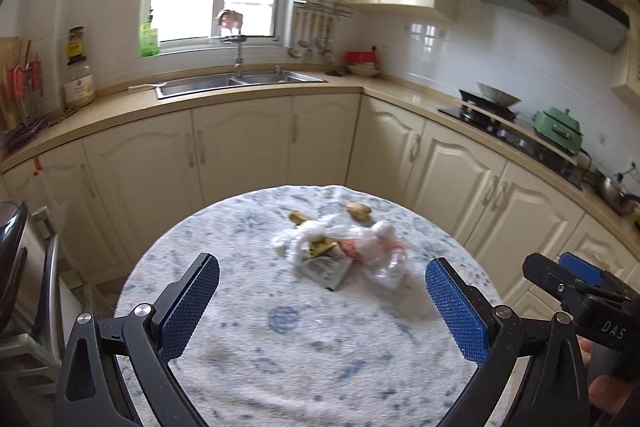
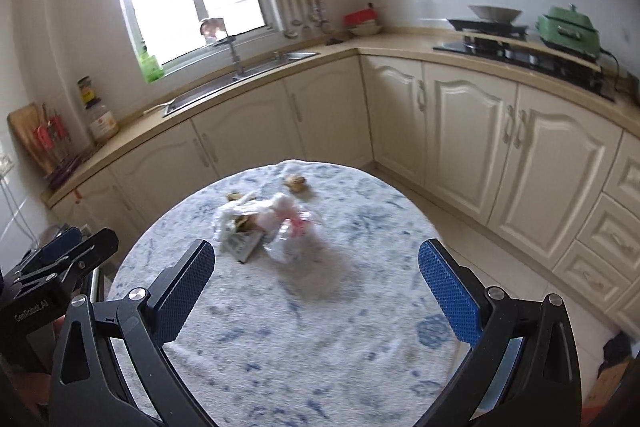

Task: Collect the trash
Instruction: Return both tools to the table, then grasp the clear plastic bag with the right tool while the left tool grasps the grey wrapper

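Blue-padded left gripper point(image 1: 322, 307), lower centre of its view, stands wide open and empty above the table point(image 1: 248, 359). Trash pile point(image 1: 344, 253) lies uncollected at mid-frame, two scraps point(image 1: 358, 211) just behind it. Right gripper point(image 2: 316, 297) likewise gapes empty. Judgement: nothing gathered yet; all remains.

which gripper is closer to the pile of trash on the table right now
Hard to call; neither is clearly nearer. The left gripper and right gripper both hover open, short of the trash pile, flanking it side by side.
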The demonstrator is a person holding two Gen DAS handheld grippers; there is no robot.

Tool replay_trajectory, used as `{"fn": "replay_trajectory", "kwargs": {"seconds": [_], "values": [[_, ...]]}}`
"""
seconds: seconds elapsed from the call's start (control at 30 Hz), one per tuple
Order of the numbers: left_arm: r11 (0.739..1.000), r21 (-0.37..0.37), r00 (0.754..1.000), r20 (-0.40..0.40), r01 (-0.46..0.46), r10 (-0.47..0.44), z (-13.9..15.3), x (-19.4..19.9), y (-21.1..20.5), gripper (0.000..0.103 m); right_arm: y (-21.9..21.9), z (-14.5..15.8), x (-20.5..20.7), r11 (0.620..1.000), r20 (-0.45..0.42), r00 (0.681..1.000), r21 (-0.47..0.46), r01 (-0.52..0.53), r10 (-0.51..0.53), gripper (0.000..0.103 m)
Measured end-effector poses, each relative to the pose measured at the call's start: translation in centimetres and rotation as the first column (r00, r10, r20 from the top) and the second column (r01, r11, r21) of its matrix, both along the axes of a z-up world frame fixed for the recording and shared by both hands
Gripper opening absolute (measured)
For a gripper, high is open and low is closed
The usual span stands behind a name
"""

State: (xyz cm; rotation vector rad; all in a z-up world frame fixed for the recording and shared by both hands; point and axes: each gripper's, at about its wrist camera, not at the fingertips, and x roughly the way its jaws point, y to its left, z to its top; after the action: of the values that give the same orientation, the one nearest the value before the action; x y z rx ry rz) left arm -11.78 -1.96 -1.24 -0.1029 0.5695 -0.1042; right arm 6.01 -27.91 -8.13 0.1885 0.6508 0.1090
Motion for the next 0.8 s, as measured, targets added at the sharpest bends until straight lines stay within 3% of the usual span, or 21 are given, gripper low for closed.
{"fn": "replay_trajectory", "kwargs": {"seconds": [0.43, 0.8], "values": [[0.999, -0.020, 0.999, -0.024, -0.031, 0.031, -1.1, 5.4, 3.1, 0.102, 5.0, -0.5, 2.4, 0.993, -0.008, 0.995, -0.056, -0.100, 0.100, 0.103], [0.999, -0.023, 0.991, -0.126, -0.039, 0.036, -5.5, 13.0, 2.7, 0.102, 4.6, -6.1, 8.7, 0.992, -0.146, 0.984, -0.055, -0.110, 0.101, 0.103]]}}
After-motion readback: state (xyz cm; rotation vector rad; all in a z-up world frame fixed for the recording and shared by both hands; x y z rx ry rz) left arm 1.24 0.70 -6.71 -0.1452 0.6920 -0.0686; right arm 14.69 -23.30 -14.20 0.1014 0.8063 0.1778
